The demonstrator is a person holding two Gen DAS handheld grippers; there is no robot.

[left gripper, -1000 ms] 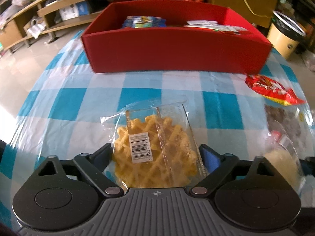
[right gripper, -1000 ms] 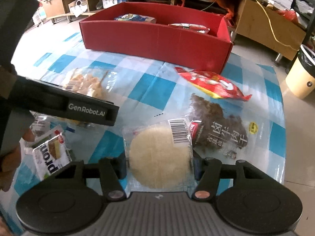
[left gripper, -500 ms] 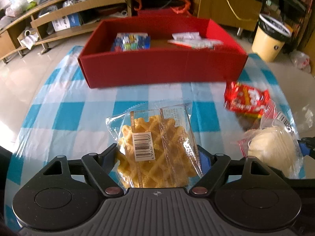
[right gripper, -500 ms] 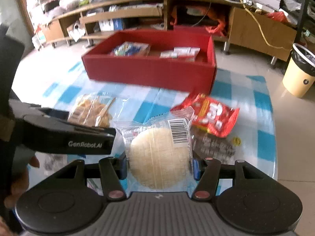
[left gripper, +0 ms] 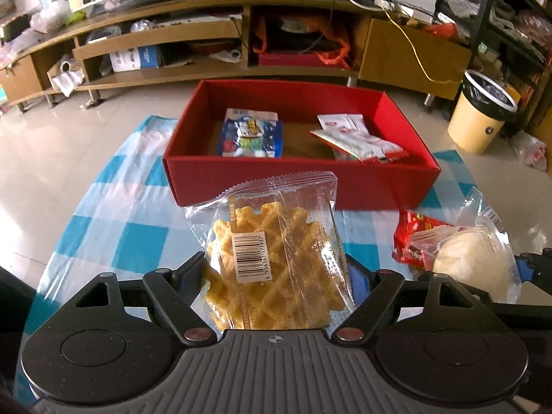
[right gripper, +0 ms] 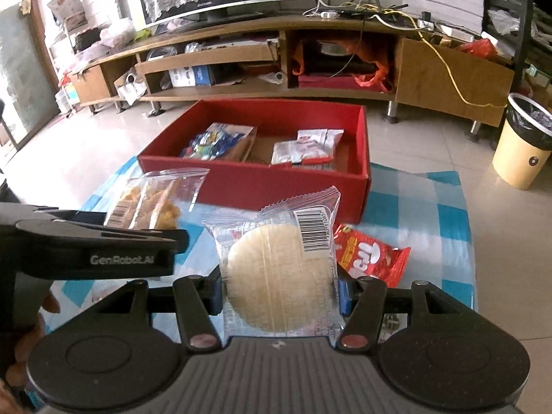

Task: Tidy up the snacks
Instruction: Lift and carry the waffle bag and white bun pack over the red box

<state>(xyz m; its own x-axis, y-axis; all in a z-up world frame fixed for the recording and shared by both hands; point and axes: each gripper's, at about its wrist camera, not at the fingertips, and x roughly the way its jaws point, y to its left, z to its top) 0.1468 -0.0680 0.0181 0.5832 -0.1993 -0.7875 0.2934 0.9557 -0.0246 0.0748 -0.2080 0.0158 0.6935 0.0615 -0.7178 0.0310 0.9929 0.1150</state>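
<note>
My left gripper (left gripper: 276, 272) is shut on a clear packet of yellow waffle biscuits (left gripper: 272, 258), held above the checked tablecloth (left gripper: 114, 227). My right gripper (right gripper: 277, 286) is shut on a clear packet with a round pale cake (right gripper: 279, 272), also lifted off the table. That cake packet (left gripper: 465, 258) shows at the right of the left wrist view, and the waffle packet (right gripper: 151, 200) at the left of the right wrist view. Beyond both stands the red box (left gripper: 303, 183) (right gripper: 255, 183), holding a blue snack bag (left gripper: 252, 134) and white-and-red sachets (left gripper: 358, 138).
A red snack bag (right gripper: 369, 258) lies on the cloth in front of the box's right corner. A yellow waste bin (left gripper: 483, 114) stands on the floor at the right. A long wooden shelf unit (left gripper: 207, 51) runs behind the table. A person's hand (right gripper: 24, 338) grips the left tool.
Both grippers have risen with their packets, so the view now looks down into the red box. The left jaws narrowed onto the waffle packet between the earliest frame and the middle one.
</note>
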